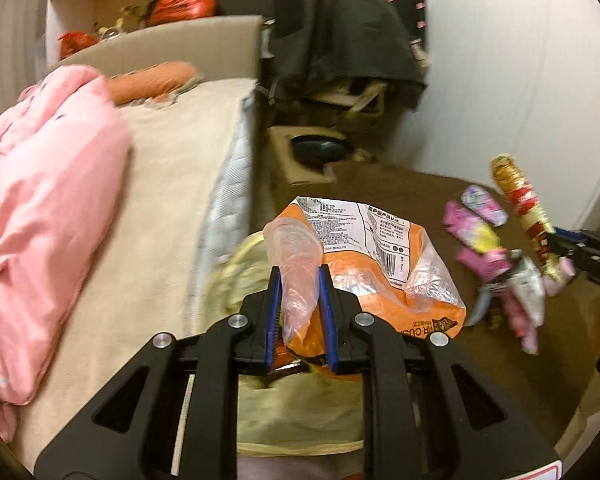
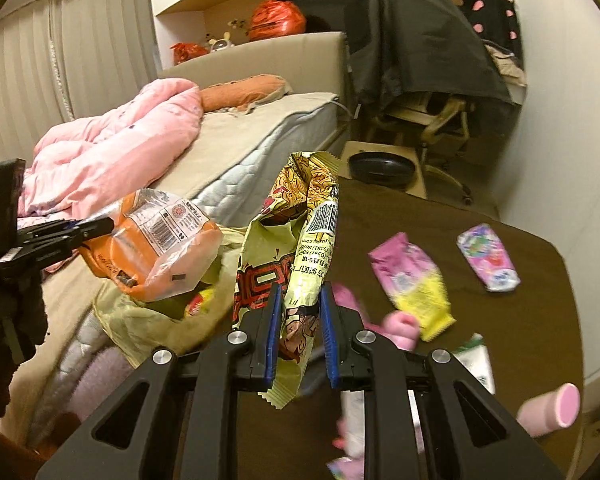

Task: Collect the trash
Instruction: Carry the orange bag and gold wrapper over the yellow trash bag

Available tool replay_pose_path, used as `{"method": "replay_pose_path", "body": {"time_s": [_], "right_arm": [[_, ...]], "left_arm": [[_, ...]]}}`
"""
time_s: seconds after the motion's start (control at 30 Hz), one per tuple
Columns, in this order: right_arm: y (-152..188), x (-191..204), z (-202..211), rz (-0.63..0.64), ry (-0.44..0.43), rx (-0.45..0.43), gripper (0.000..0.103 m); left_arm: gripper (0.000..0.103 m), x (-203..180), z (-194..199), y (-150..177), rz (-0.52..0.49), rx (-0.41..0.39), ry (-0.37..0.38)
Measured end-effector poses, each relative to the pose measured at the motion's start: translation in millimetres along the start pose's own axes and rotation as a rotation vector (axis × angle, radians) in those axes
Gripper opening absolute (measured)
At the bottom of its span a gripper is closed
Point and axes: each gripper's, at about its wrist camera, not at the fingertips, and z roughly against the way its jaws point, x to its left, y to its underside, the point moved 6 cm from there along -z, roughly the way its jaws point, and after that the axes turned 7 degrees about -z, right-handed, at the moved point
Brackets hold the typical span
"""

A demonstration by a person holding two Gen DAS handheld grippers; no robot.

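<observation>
- The left gripper (image 1: 300, 308) is clenching an orange wrapper (image 1: 384, 264); a clear part of the plastic is sticking up between its two blue pads (image 1: 274, 312), and the rest of the wrapper is hanging forward and to the right of them.
- The right gripper (image 2: 302, 328) is clenching a yellow noodle wrapper (image 2: 300, 248), which is standing upright between its pads and is rising above the fingertips, while its lower corner is hanging below them.
- In the right wrist view, the orange wrapper (image 2: 156, 240) is hanging in the air to the left of the noodle wrapper, just above the open mouth of a pale yellow bag (image 2: 140, 320).
- The same pale yellow bag (image 1: 300, 412) is lying directly under the left gripper in the left wrist view.
- The bag is sitting between the bed (image 2: 252, 148) and a brown table (image 2: 520, 320).
- More wrappers are lying on the table, to the right of the right gripper: a pink and yellow wrapper (image 2: 414, 284) and, farther right, a purple wrapper (image 2: 488, 258).
- A pink cylinder (image 2: 552, 410) is lying near the right edge of the table.
- A pink blanket (image 1: 48, 208) is lying crumpled on the bed, well apart from both grippers.
- Behind the table, a chair with dark cloth (image 2: 420, 36) is standing by the wall.
</observation>
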Motion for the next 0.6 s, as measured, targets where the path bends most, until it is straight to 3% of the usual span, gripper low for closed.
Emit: {"method": "replay_pose_path", "body": {"time_s": [0.13, 0.23, 0.43, 0.6], "right_arm": [[-3, 23, -23, 0.019, -0.032, 0.021, 0.018], [-5, 34, -38, 0.029, -0.043, 0.031, 0.018], [-1, 52, -69, 0.014, -0.095, 0.098, 0.018], [9, 82, -106, 0.042, -0.146, 0.177, 0.018]], "left_arm": [[0.017, 22, -18, 17, -0.041, 0.068, -0.061], [0.017, 27, -31, 28, -0.055, 0.11, -0.063], [0.017, 13, -72, 49, -0.044, 0.183, 0.021], [0.017, 14, -86, 54, -0.008, 0.2, 0.053]]}}
